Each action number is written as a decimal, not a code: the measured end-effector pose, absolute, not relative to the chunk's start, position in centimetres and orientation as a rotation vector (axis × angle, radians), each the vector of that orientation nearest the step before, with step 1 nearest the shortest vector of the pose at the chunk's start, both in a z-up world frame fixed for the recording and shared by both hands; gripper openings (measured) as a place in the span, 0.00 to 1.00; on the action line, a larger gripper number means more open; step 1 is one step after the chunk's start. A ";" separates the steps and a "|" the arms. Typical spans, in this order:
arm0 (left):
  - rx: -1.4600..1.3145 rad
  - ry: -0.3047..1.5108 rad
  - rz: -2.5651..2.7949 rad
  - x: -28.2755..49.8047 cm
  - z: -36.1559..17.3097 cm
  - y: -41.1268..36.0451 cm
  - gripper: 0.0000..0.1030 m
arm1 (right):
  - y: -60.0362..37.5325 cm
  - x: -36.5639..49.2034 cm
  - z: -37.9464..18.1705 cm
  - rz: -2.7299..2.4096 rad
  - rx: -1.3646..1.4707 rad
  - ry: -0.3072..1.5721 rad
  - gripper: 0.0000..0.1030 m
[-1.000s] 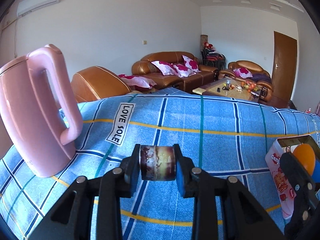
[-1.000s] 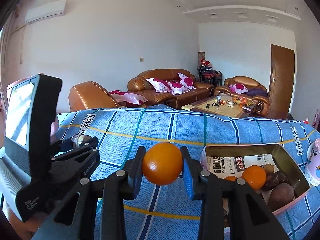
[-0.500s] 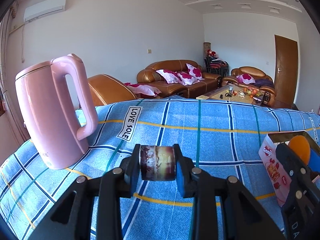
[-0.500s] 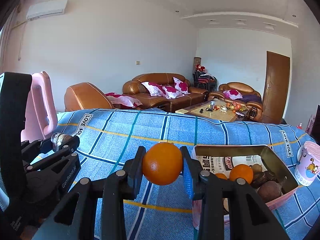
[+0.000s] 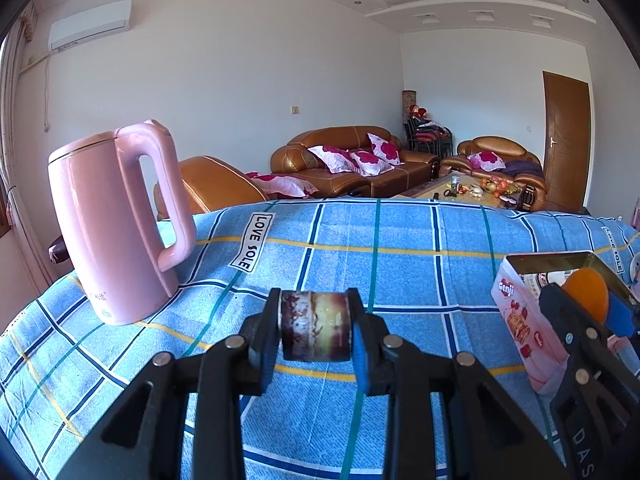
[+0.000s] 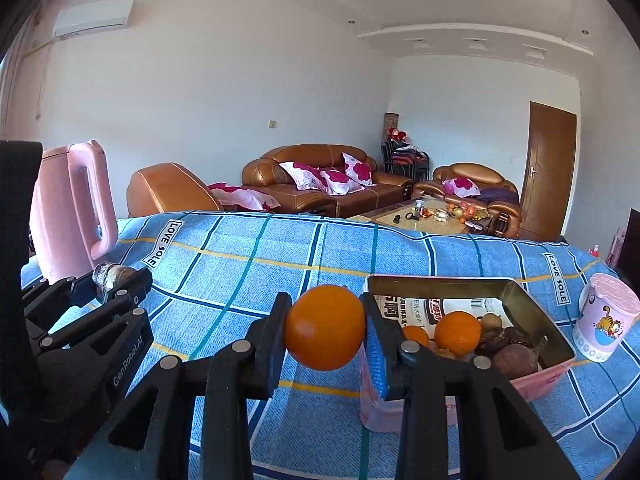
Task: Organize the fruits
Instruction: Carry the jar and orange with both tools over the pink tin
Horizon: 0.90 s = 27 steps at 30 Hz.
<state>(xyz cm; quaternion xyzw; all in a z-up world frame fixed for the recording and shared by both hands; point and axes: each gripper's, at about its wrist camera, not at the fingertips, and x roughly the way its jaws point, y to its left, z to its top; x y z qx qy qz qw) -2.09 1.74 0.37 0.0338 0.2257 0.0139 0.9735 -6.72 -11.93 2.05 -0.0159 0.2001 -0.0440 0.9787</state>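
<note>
With both tools loaded, I note: pink kettle stands clear at left; left gripper clamps a mottled dark-purple fruit aloft; right gripper pinches an orange just beside the fruit tin, presumably for sorting.

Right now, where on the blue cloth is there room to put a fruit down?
The widest bare patch of cloth lies between the kettle and the tin. A narrower strip runs between the tin and the cup. Inside the tin it is crowded: fruit fills its right end.
</note>
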 end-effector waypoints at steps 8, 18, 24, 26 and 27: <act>0.070 0.468 0.001 -3.0 0.4 0.2 0.32 | -13.3 -7.7 2.0 -0.088 -0.025 0.414 0.36; 0.067 0.469 -0.039 -3.7 0.5 -1.8 0.32 | -15.6 -8.5 2.0 -0.105 -0.025 0.420 0.36; 0.067 0.470 -0.065 -4.1 0.5 -3.2 0.32 | -17.3 -9.1 2.1 -0.121 -0.028 0.415 0.36; 0.069 0.468 -0.074 -4.3 0.5 -3.6 0.32 | -17.8 -9.3 2.1 -0.120 -0.026 0.415 0.36; 0.070 0.468 -0.081 -4.4 0.5 -3.9 0.32 | -18.1 -9.4 2.1 -0.121 -0.026 0.415 0.36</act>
